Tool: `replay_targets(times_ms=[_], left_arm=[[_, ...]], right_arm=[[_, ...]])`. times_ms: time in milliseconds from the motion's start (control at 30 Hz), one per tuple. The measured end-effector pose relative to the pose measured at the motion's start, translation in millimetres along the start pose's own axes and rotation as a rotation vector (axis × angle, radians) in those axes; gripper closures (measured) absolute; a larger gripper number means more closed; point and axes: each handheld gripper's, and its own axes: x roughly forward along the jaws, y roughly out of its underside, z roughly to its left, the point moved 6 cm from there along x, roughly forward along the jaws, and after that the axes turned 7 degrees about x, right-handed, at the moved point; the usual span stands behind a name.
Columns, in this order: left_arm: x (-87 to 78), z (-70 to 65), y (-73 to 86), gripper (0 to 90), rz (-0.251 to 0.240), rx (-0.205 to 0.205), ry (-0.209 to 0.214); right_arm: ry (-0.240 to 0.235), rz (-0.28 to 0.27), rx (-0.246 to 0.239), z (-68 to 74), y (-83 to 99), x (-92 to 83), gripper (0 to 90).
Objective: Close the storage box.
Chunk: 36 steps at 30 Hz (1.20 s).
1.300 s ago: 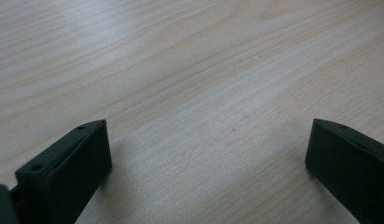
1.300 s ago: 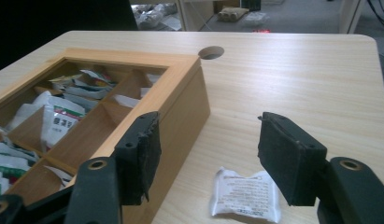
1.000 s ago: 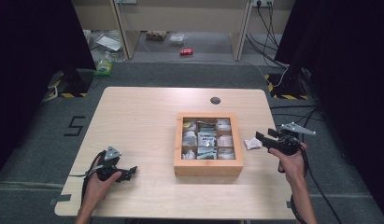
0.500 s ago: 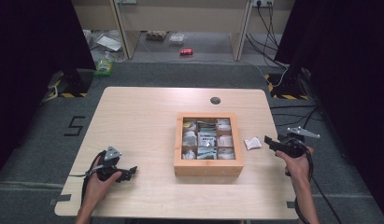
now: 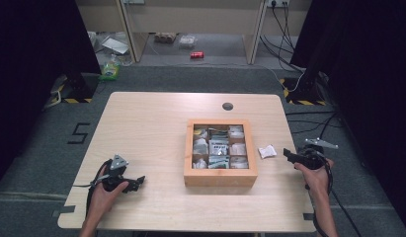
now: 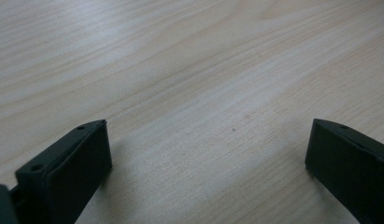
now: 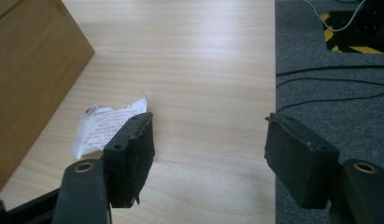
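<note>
A small white printed packet (image 5: 266, 151) lies flat on the table just right of a wooden compartment box (image 5: 220, 178). My right gripper (image 5: 288, 154) hovers low at the table's right edge, pointing left at the packet and a short gap away from it. In the right gripper view the jaws (image 7: 210, 140) stand open with nothing between them; the packet (image 7: 101, 128) lies partly behind the left fingertip, beside the box wall (image 7: 31, 70). My left gripper (image 5: 138, 181) rests near the front left of the table, open (image 6: 208, 144) over bare wood.
The box's compartments hold several small packets (image 5: 219, 146). A dark round grommet (image 5: 227, 106) sits in the table (image 5: 151, 128) behind the box. Past the right edge lie grey floor and cables (image 7: 330, 88). Shelving and clutter stand beyond the far edge.
My right gripper has drawn back to the right, away from the packet, and sunk lower toward the table edge. The packet and the left gripper have stayed where they were.
</note>
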Motion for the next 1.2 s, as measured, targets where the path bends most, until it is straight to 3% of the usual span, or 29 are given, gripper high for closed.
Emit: replay_targets(times_ms=[500,1200], left_arm=[[0.1,-0.1,0.0,0.0,-0.001,-0.001,0.000],[0.1,-0.1,0.0,0.0,-0.001,-0.001,0.000]], right_arm=[[0.041,0.051,-0.015,-12.2,13.2,10.2,31.8],[0.033,0.060,-0.083,-6.2,18.9,18.5,23.4]])
